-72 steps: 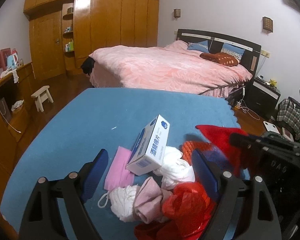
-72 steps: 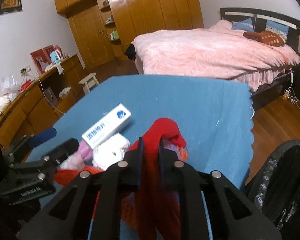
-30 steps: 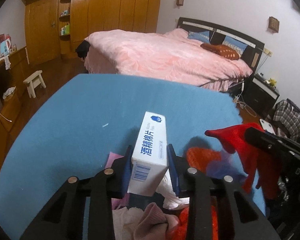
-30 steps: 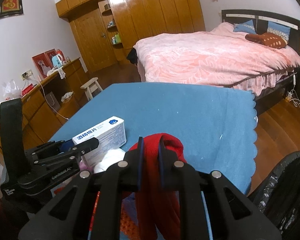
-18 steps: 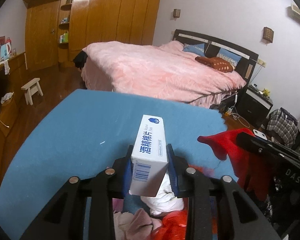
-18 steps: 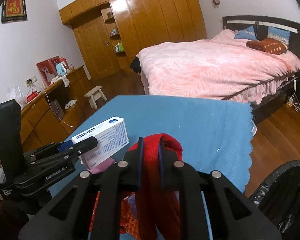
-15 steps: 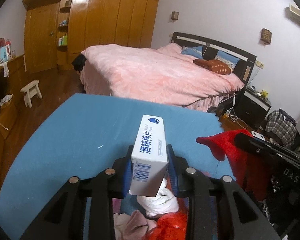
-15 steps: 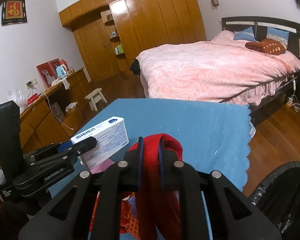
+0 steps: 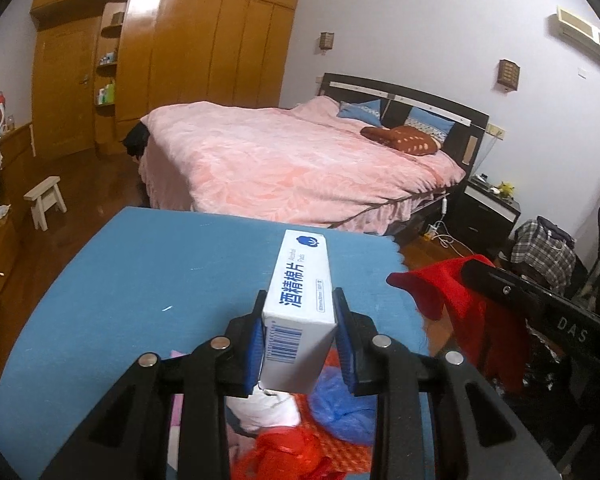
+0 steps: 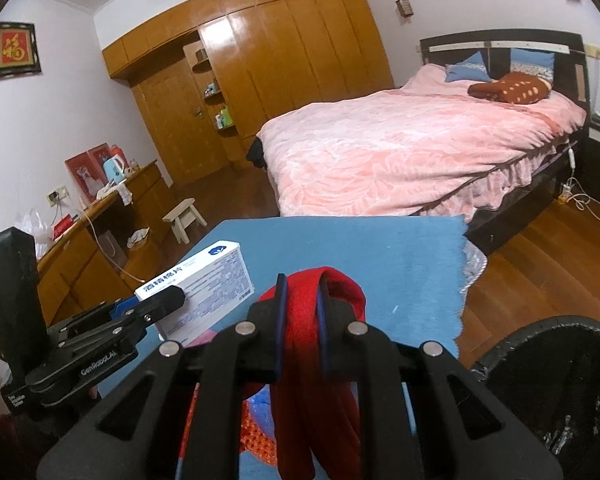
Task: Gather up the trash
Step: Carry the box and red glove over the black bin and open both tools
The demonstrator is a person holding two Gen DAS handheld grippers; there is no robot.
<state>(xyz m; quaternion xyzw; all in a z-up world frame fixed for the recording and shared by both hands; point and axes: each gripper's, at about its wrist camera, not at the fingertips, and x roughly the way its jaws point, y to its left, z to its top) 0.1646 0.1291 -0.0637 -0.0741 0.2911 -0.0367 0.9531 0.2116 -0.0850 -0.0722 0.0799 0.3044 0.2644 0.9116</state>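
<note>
My left gripper (image 9: 299, 320) is shut on a white box with blue print (image 9: 302, 296) and holds it above the blue table (image 9: 139, 280). The box also shows in the right wrist view (image 10: 203, 292), held by the left gripper (image 10: 159, 304). My right gripper (image 10: 300, 304) is shut on a red cloth (image 10: 308, 360) that hangs down; the cloth shows at the right of the left wrist view (image 9: 460, 300). Below the left gripper lie a white wad (image 9: 267, 408), a blue bag (image 9: 340, 408) and red plastic (image 9: 283, 452).
A black trash bag (image 10: 560, 392) stands open at the lower right, off the table's right edge. A pink bed (image 9: 291, 164) is behind the table. A wooden dresser (image 10: 99, 240) and a small stool (image 10: 183, 216) are at the left.
My left gripper closed on the white box and lifted it off the trash pile. Both grippers rose higher above the table; the right one kept hold of the red cloth.
</note>
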